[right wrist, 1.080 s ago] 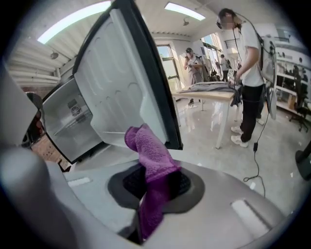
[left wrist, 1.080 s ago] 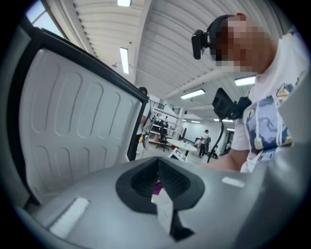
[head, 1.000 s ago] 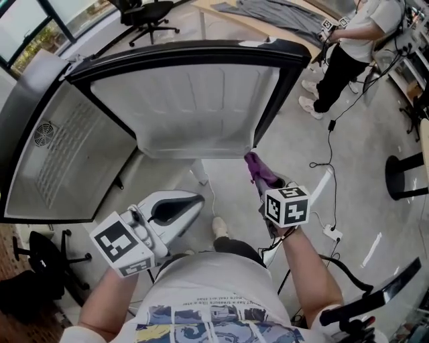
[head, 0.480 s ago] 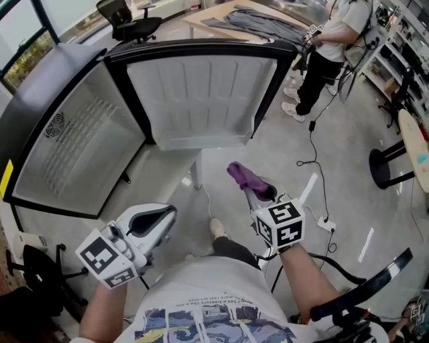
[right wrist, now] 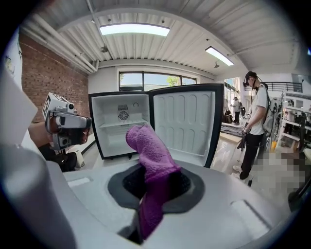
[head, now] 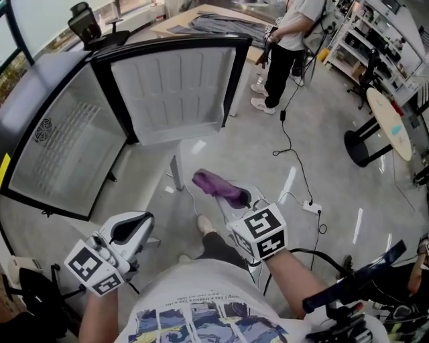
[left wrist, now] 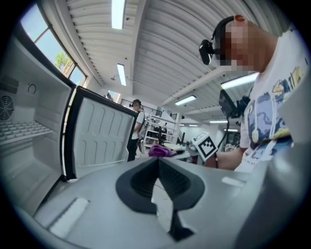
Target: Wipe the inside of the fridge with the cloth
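Observation:
A small fridge [head: 67, 154] stands open on the floor ahead, its white door [head: 177, 94] swung to the right. My right gripper [head: 238, 197] is shut on a purple cloth [head: 218, 184], held well short of the fridge. In the right gripper view the cloth [right wrist: 150, 155] sticks up from the shut right gripper [right wrist: 155, 187], with the fridge interior [right wrist: 121, 124] and door [right wrist: 187, 121] beyond it. My left gripper [head: 131, 228] hangs low at the left, shut on nothing. In its own view the left gripper [left wrist: 158, 168] shows its jaws closed together, with the cloth [left wrist: 160, 151] seen past them.
A person [head: 285, 40] stands at the back beside a table [head: 214, 23] with grey fabric on it. A cable and power strip [head: 308, 206] lie on the floor to the right. A round stool [head: 385, 127] is further right, an office chair [head: 84, 20] at the back left.
The fridge now sits farther off and to the left. My right gripper with the cloth has drawn back from the door's lower edge. The left gripper has dropped lower.

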{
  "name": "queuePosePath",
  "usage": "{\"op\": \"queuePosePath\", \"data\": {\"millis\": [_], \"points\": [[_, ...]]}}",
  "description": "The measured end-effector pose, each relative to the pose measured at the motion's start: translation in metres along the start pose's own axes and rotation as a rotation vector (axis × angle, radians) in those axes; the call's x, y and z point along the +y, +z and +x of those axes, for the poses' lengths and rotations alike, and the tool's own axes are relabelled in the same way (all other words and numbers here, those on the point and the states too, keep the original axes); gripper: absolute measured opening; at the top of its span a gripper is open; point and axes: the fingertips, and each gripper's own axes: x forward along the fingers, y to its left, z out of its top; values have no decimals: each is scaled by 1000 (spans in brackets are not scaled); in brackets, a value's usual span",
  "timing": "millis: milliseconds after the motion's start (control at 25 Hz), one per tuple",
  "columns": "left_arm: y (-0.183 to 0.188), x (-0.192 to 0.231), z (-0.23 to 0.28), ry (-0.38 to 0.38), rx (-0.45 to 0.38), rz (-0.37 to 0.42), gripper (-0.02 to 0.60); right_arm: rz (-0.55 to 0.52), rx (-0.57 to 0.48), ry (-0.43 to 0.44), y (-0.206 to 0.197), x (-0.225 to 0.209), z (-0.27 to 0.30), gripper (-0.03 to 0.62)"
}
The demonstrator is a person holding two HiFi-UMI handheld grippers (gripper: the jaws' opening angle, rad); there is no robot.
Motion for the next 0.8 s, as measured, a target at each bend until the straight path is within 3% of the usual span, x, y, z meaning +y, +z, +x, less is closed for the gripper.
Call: {"op": "queuePosePath", "data": {"millis": [800], "points": [[-10,-53,-22,-61,9,74,5,-31,-103,-25,8,56,-79,54]]}}
